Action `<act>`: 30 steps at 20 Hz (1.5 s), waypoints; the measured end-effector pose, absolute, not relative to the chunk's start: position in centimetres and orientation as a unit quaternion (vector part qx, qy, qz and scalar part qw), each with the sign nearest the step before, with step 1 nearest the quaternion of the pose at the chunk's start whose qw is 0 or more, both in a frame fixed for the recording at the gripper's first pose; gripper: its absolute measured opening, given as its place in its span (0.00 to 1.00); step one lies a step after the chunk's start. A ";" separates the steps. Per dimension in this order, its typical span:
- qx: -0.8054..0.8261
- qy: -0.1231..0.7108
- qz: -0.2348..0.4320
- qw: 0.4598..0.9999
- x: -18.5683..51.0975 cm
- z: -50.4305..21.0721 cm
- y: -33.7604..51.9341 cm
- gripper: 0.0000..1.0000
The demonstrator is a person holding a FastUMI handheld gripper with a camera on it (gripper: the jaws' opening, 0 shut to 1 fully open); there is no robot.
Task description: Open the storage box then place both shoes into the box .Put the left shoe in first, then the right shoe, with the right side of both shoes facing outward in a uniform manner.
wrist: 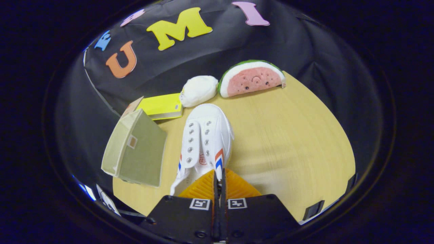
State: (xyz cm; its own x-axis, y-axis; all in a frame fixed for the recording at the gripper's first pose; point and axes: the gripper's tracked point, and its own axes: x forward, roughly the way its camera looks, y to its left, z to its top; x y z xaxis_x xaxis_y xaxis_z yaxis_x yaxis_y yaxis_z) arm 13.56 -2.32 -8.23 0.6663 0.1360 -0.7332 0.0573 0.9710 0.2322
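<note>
The gripper (219, 176) is seen nearest, its two fingers drawn almost together with only a thin slit left between them. The heel edge of a white shoe (205, 142) appears pinched in that slit; a firm press by both fingers cannot be confirmed, since the contact is hidden by the fingers themselves.

The shoe is taken as landmark. It is pointed toe-away from the gripper, its top turned up. Empty lace eyelets are visible in two rows, and red and blue stripes are seen on its side near the heel. Whether it is resting on the tabletop (291, 145) or lifted off it cannot be told.

Just left of the shoe, a storage box (135, 149) of olive fabric is standing on the tabletop, near the tabletop's left edge. A small tag is noted on its face. The box is close to the shoe but not touching it. No opening is visible from this angle.

Beyond the shoe's toe and slightly left, a yellow packet (162, 106) is lying flat. Directly past the toe, a white soft ball (198, 90) is noted, touching the packet's far corner. Right of that, farthest back against the booth wall, a plush watermelon slice (251, 79) is standing upright.
</note>
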 end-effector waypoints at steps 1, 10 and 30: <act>0.116 0.402 0.020 0.908 13.4 -7.4 -1.5 0.06; 0.105 0.371 0.044 0.922 14.2 -1.1 8.8 0.05; -0.004 0.373 0.026 0.928 21.7 -6.1 27.0 0.05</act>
State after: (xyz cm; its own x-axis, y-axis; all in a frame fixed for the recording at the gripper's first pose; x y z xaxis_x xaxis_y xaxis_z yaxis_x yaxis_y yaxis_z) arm 21.65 27.04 -6.15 0.7209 0.0446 -0.6916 -0.0505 0.9987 0.0117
